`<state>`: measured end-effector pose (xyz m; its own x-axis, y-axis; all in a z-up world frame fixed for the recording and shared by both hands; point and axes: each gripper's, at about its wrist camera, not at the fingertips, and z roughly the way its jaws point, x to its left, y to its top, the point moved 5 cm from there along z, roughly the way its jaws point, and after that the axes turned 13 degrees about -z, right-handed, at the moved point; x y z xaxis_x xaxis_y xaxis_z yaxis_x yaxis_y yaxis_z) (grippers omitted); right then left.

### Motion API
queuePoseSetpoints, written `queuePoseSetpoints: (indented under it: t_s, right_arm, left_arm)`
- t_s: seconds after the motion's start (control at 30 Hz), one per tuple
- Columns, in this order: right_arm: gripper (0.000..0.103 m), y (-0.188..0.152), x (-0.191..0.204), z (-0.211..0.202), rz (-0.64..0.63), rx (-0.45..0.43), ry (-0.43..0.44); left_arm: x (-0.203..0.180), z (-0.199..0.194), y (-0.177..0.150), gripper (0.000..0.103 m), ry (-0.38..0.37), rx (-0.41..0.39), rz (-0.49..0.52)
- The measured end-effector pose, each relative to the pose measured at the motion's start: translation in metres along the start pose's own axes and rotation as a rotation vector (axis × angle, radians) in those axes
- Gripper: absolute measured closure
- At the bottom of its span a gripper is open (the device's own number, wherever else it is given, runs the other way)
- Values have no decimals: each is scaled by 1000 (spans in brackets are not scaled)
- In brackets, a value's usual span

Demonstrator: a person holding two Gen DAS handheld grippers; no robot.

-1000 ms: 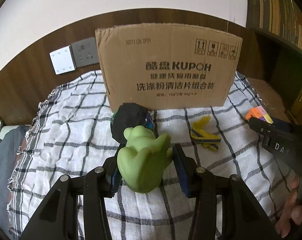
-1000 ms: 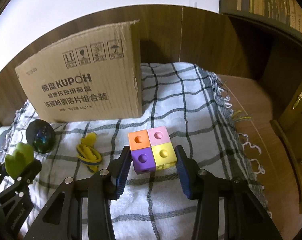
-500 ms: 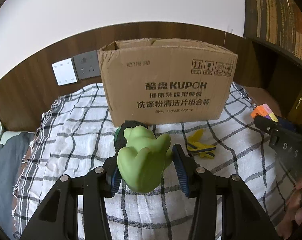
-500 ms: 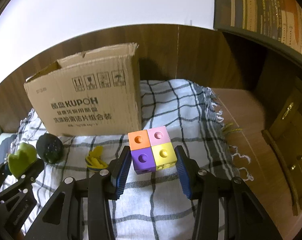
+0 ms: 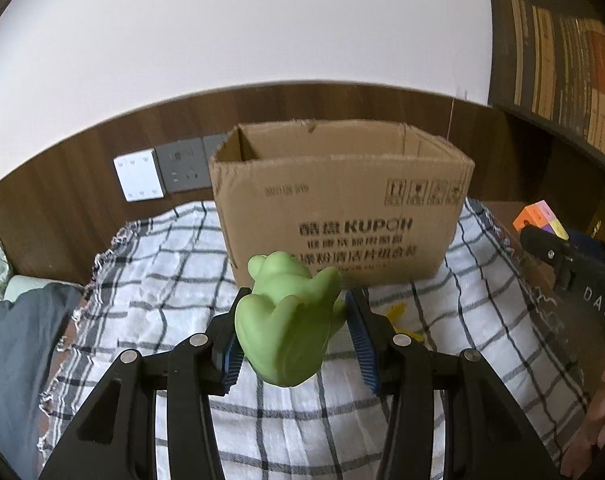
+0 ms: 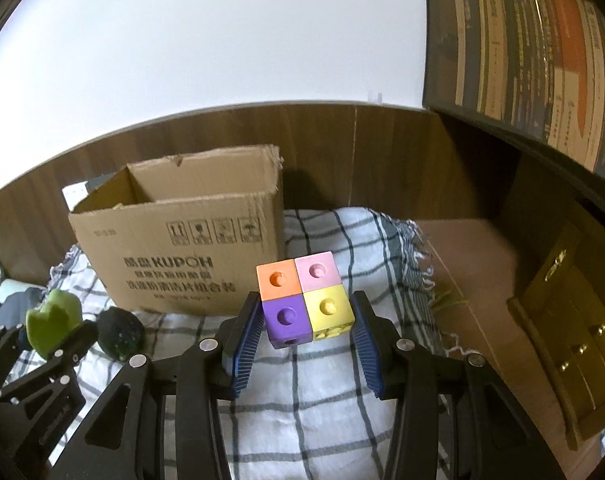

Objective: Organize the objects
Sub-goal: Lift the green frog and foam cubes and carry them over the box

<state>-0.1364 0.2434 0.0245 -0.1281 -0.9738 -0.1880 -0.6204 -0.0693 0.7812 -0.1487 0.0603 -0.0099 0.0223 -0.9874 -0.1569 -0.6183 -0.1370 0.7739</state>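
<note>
My left gripper (image 5: 292, 334) is shut on a green frog toy (image 5: 290, 320) and holds it up in front of the open cardboard box (image 5: 342, 208). My right gripper (image 6: 306, 330) is shut on a four-colour block cube (image 6: 304, 300), held above the checked cloth to the right of the box (image 6: 182, 248). The frog (image 6: 52, 322) and left gripper show at the left of the right wrist view. The cube (image 5: 538, 220) shows at the right of the left wrist view.
A dark ball (image 6: 120, 332) lies on the checked cloth (image 6: 322, 400) before the box. A yellow strap (image 5: 396, 316) lies behind my left fingers. Wall sockets (image 5: 158, 172) sit behind the box. A wooden cabinet (image 6: 574, 340) stands at right.
Both grippers have risen with their objects. The box's open top has come into view, and the ball has dropped out of the left wrist view.
</note>
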Motion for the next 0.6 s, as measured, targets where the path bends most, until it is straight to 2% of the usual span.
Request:
queuePoseSetpoints:
  t_s: [0.6]
  right_arm:
    - [59,41,14,-18,-27,-81,0]
  left_arm:
    - [6,-18,44,57,-5,-85,2]
